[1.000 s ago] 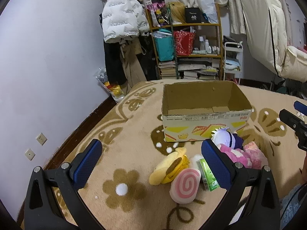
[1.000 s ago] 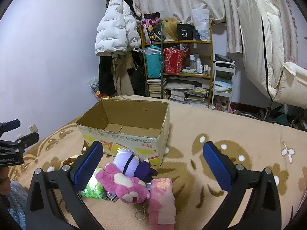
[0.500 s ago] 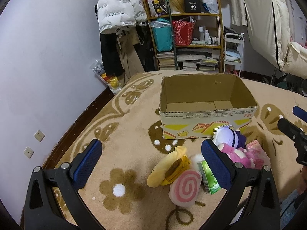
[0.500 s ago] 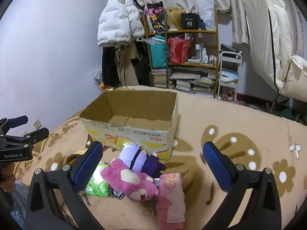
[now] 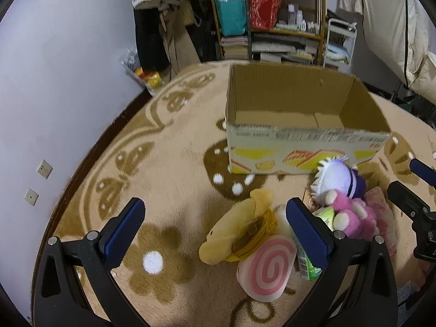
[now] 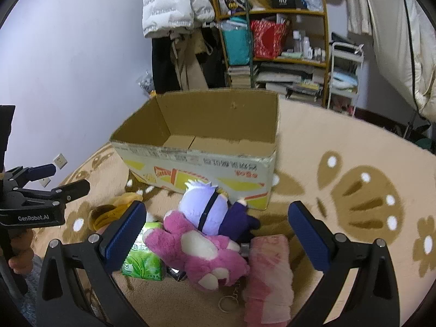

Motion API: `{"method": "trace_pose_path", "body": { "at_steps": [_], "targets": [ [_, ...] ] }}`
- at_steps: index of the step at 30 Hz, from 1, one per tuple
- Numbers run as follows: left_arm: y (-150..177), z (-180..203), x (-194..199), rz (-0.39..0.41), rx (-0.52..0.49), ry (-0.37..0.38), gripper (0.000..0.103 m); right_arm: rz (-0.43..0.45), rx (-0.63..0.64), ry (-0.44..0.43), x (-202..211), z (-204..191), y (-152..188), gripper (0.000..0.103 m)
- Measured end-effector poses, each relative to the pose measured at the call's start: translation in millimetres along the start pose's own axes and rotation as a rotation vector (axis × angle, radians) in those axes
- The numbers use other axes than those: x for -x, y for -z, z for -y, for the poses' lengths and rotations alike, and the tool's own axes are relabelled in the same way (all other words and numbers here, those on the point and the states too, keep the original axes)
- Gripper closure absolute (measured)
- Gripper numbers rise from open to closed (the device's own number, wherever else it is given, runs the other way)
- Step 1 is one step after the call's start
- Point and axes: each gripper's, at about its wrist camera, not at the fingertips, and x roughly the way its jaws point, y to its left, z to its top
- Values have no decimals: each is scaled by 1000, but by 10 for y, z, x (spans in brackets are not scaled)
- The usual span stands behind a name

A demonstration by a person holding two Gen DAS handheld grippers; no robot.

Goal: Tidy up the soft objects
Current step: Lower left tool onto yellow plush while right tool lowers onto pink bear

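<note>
the left gripper (image 5: 215,231) is spread wide with nothing between its blue pads, and it hangs over the carpet (image 5: 169,163) in the lower half of the left wrist view. the right gripper (image 6: 216,234) is spread wide too and holds nothing; in the right wrist view its fingers frame the pile of soft toys at the bottom centre. the cardboard box (image 5: 299,136) stands open in the centre of both views, and its inside shows only bare cardboard flaps. all the soft objects lie on the carpet in front of the box, not in it. in the left wrist view the yellow plush (image 5: 237,231) lies at lower centre, touching the pink swirl cushion (image 5: 265,267) just below it. the green tissue pack (image 6: 143,256) lies at the lower left of the right wrist view, partly behind the left finger of that gripper. the pink bear plush (image 6: 204,250) lies in the bottom centre, and the purple-haired doll (image 6: 207,207) rests against it from above, close to the front wall of the box. the pink folded cloth (image 6: 268,272) lies just to the right of the bear. a small key ring (image 6: 227,303) is near the bottom edge. a shelf (image 6: 275,41) with books and bags stands in the upper centre, and a white jacket (image 6: 171,2) hangs at the upper left of it.
</note>
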Motion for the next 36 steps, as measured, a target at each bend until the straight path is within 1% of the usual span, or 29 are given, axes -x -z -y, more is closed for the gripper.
{"method": "trace_pose_path", "body": {
  "at_steps": [7, 16, 19, 24, 31, 36],
  "targets": [
    [52, 42, -279, -90, -13, 13, 1, -77, -22, -31, -251, 39, 79, 0],
    [101, 100, -554, -173, -32, 18, 1, -170, -34, -93, -496, 47, 210, 0],
    [122, 104, -623, -198, -31, 26, 1, -189, -45, -115, -542, 38, 241, 0],
    [142, 125, -697, -221, -33, 38, 1, -198, -63, -139, -564, 39, 273, 0],
    [166, 154, -740, -240, -35, 48, 1, -216, -45, -176, -555, -30, 290, 0],
    [165, 121, -781, -254, -9, 59, 1, -244, -14, -161, -600, -100, 323, 0]
  ]
}}
